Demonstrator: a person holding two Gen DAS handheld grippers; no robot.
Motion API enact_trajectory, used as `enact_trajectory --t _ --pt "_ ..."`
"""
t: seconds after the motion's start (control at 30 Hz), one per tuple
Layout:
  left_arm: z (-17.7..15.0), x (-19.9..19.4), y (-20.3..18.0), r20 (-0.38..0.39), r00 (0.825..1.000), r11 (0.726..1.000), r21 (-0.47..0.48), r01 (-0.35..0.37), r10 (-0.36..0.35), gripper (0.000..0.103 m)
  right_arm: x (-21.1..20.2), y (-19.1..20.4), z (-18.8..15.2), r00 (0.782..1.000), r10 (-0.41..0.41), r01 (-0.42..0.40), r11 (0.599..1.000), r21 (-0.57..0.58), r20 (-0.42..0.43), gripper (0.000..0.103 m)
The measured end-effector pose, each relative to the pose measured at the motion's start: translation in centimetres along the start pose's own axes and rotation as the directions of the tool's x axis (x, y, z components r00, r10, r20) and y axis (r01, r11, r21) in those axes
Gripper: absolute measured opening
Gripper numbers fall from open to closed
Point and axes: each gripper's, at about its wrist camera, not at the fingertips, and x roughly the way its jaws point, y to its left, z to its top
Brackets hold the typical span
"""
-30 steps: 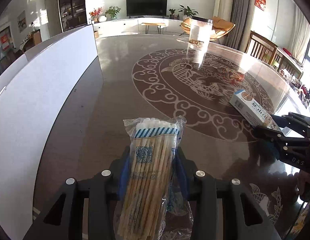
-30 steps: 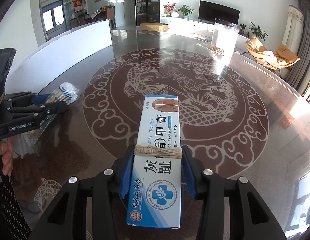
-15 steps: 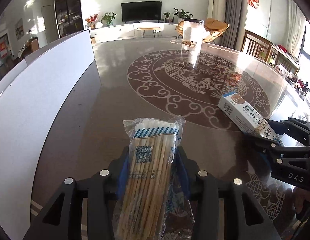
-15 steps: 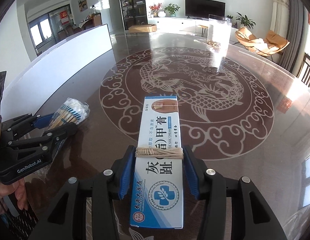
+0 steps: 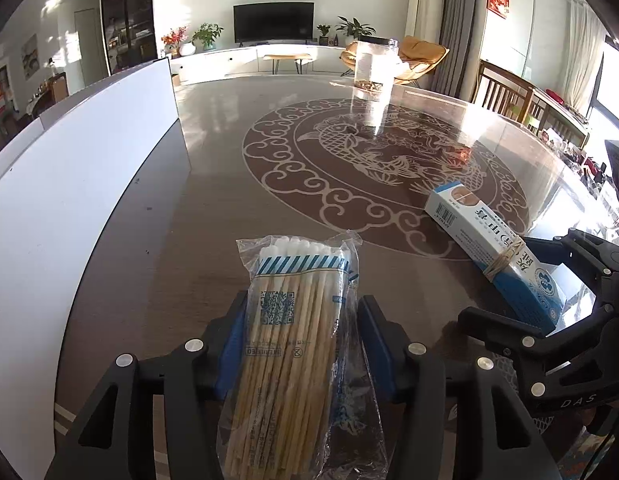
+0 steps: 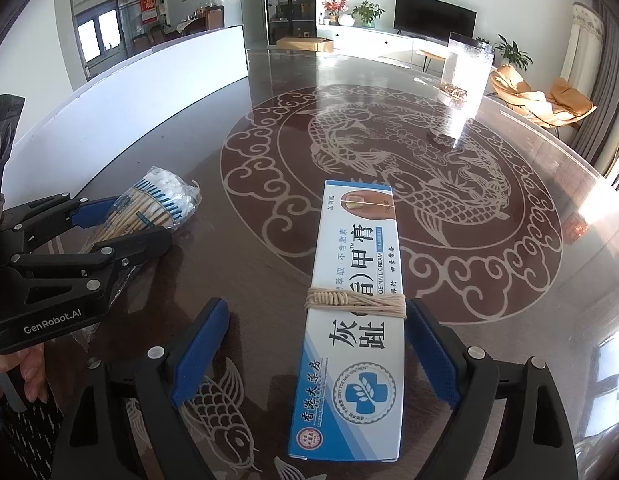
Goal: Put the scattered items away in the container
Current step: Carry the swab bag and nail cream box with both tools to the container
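the right gripper [image 6: 317, 344] is opening wide, its jaws off the white box [image 6: 349, 320] between them. the left gripper [image 5: 301, 340] is opening around the swab bag [image 5: 293, 320], left of the box on the brown table [image 6: 489, 320].

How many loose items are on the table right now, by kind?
Bag of cotton swabs: 1
Nail cream box: 1
Clear container: 1
Total: 3
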Motion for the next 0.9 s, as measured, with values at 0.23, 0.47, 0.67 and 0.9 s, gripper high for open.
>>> enact_trajectory --t 0.23,0.47,0.67,0.9 --pt "0.5 0.8 -1.3 -0.042 0.998 0.996 0.074 0.044 -0.041 0.082 -0.1 0.1 -0.1 1.0 0.024 -0.024 1.0 0.001 -0.005 0.099" --pt "0.8 1.4 -1.5 -0.05 0.998 0.997 0.071 0.035 -0.032 0.086 -0.4 -0.3 -0.2 0.998 0.057 -0.057 0.998 0.024 0.005 0.1" --pt "0.7 1.9 -1.3 -0.061 0.998 0.999 0.054 -0.001 0.004 0.098 -0.4 -0.6 -0.1 0.997 0.074 -0.074 0.997 0.034 0.012 0.101" --pt "0.9 2.6 -0.7 -0.078 0.996 0.999 0.008 -0.041 0.042 0.103 -0.8 -1.3 -0.2 0.992 0.119 -0.121 0.99 0.069 0.034 0.101"
